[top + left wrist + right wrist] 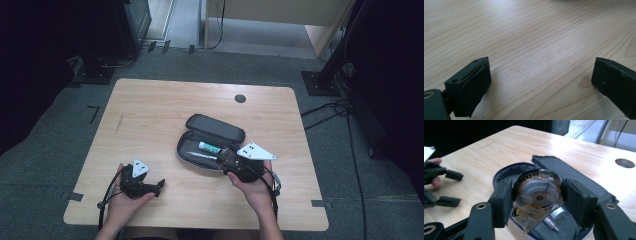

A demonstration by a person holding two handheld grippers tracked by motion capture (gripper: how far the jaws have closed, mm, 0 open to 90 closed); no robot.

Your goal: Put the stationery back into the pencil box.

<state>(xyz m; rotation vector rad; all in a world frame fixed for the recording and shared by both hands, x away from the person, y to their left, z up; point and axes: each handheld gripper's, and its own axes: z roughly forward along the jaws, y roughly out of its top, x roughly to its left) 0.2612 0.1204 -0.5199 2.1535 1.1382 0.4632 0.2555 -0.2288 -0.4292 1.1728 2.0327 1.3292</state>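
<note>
Holding what looks like a correction-tape dispenser (537,197) clamped in the right gripper (537,200) fingers above the open pencil case (212,127), left gripper (159,186) fingers apart over bare surface (529,37); next, lowering and releasing inside.

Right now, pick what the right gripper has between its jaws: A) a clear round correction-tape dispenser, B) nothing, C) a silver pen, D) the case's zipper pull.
A: in the right gripper view the right gripper has its two black jaws pressed against either side of the clear round correction-tape dispenser, held above the open pencil case.
</note>
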